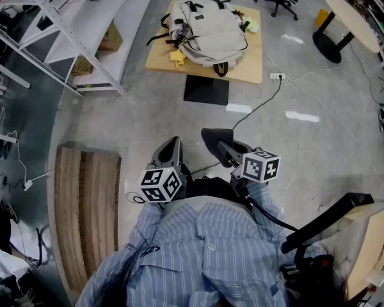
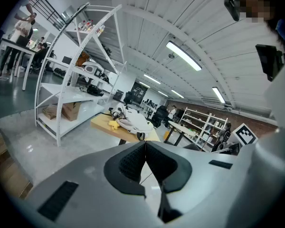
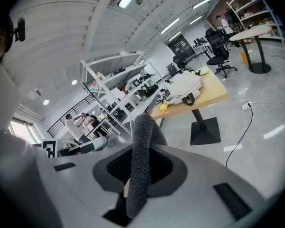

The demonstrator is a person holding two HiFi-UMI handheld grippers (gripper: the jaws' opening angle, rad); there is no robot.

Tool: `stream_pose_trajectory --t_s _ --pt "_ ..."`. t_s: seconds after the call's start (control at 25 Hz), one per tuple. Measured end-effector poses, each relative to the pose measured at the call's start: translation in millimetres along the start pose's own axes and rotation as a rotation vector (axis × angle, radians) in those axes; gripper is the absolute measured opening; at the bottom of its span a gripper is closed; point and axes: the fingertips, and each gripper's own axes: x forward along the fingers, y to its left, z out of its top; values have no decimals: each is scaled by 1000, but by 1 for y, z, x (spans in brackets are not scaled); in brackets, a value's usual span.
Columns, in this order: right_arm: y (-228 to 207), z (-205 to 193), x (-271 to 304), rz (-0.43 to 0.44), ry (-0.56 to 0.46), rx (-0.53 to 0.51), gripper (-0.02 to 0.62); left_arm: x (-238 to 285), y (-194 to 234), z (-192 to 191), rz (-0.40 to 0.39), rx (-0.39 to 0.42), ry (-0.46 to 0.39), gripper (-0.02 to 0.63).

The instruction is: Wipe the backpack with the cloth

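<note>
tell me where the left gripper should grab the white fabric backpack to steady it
Probably the black strap loop at the near end of the white fabric backpack, coming from the near edge of the light wooden table: the bag lies flat and the loop juts toward you.

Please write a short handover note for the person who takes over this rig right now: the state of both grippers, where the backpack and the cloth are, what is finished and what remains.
Left gripper: jaws together, nothing between them.
Right gripper: shut on the dark grey fuzzy cloth, which sticks up out of the jaws.
The off-white fabric backpack lies flat on the light wooden table, across the floor from both grippers, which are held near the body.
Done: the cloth is in the gripper.
Left: go to the table and wipe the backpack; the cloth has no contact with it yet.
</note>
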Motion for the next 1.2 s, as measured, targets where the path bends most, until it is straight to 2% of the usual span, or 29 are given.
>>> stream_pose_trajectory --t_s 0.4,0.92,1.08,1.2 --pt "-12 3 -4 -9 -16 15 54 14 -5 1 -14 15 6 5" --pt "-25 14 -14 -4 -80 85 54 36 -17 -4 -56 39 57 5" --pt "-29 21 -9 14 -87 129 54 42 -14 -2 -63 48 74 5" --pt "-31 30 2 9 -87 124 54 55 -4 3 -61 38 82 5"
